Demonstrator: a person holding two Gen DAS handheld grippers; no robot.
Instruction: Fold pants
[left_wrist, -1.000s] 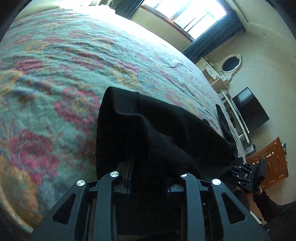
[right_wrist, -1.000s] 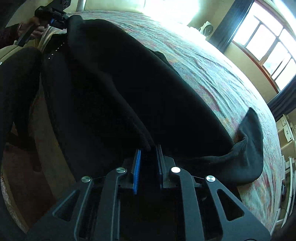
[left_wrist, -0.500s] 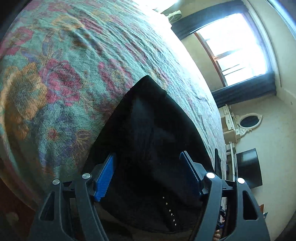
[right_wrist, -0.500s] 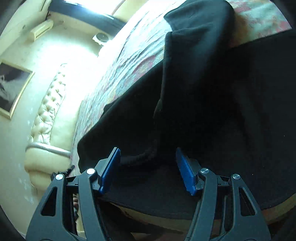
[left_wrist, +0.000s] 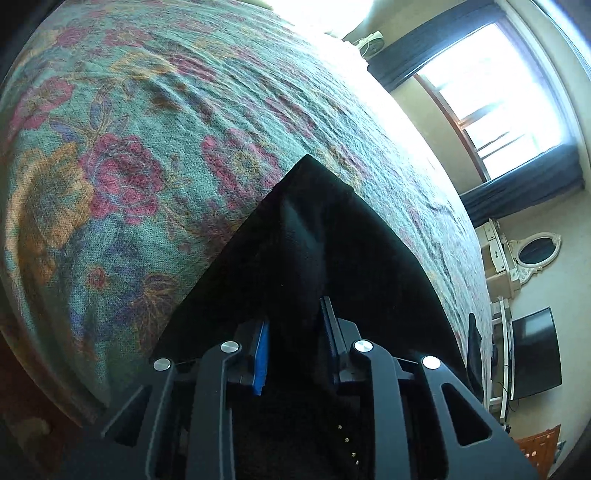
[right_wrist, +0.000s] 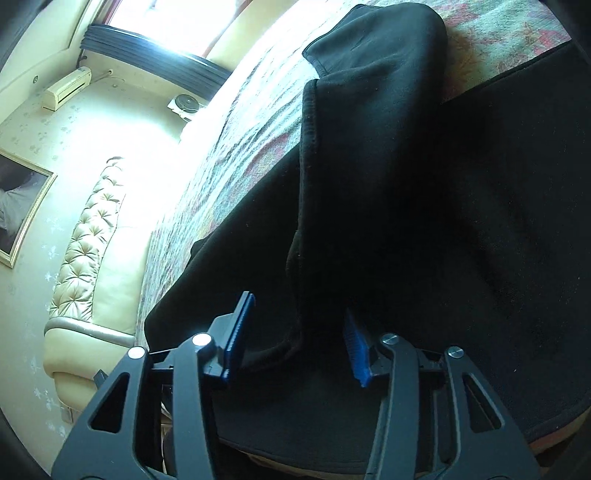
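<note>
the black pants (left_wrist: 325, 258) are spread on the bed (left_wrist: 147, 147), over its flowered cover, near the edge, with one pointed corner reaching up the cover in the left wrist view. in the right wrist view a folded-over length of the pants (right_wrist: 373, 122) is laid across the wider dark panel, its hemmed edge running down toward the tool.

the left tool (left_wrist: 293, 350) is closing, and black cloth is seen bunched between its two pads, which stand narrowly apart; the cloth appears to be pinched there. the right tool (right_wrist: 295, 343) is closing too, but its blue pads are still set apart, with the hemmed edge lying between them and not yet pressed.

the step in hand is judged to be a fresh grip on the near edge for the next fold. it would be done well if both layers of the edge were caught fully in the right tool before any lift, since a single layer would let the fold slip open. the two grips should be raised together and kept level, so that the cloth is carried over flat and its edges are matched. the part hanging near the bed's edge should be watched, as it could slide off.

no containers are seen in either view, so nothing can be said of contents.
</note>
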